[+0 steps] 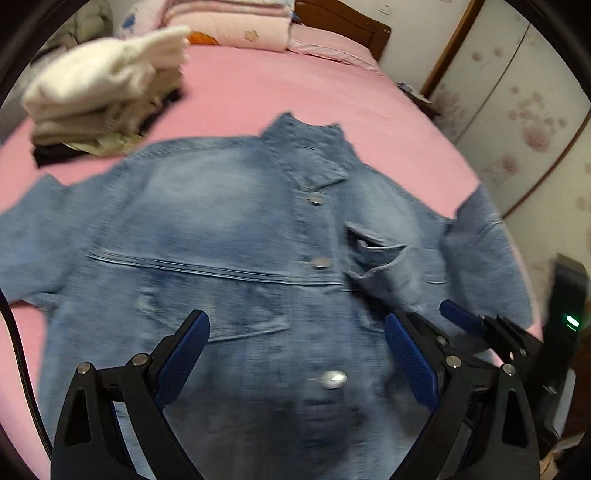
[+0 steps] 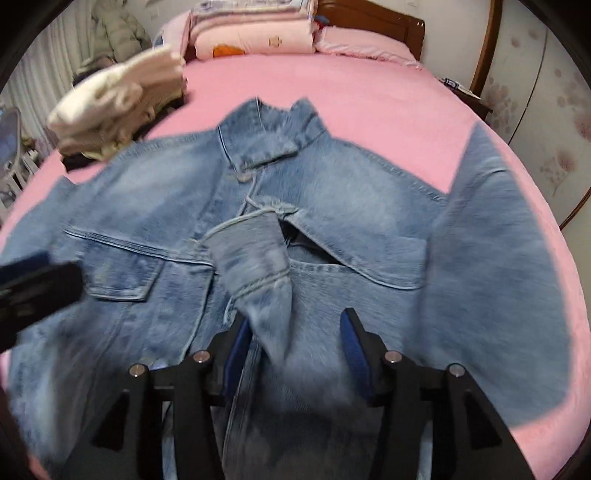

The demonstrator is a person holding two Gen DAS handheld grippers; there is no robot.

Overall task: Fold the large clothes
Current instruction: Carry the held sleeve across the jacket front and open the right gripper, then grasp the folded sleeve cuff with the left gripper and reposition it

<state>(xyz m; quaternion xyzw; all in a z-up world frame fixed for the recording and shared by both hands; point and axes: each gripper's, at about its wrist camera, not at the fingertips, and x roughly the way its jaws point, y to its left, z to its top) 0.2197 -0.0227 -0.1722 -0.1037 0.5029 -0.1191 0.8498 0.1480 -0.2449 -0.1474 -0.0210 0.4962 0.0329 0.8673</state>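
A light blue denim jacket (image 1: 229, 236) lies front up on the pink bed, collar toward the headboard; it fills the right wrist view (image 2: 369, 229) too. My left gripper (image 1: 295, 332) is open above the jacket's lower front, holding nothing. My right gripper (image 2: 293, 332) is open over the jacket's middle, and a folded-over flap of the front edge (image 2: 258, 266) lies between its fingers without being pinched. The right gripper also shows in the left wrist view (image 1: 476, 325) at the right. The left gripper shows blurred at the left edge of the right wrist view (image 2: 33, 288).
A stack of folded cream and dark clothes (image 1: 107, 96) sits on the pink bed sheet (image 1: 295, 85) at the far left. Pink quilts and pillows (image 2: 258, 33) lie by the wooden headboard (image 2: 373, 18). A floral wardrobe (image 1: 517, 110) stands on the right.
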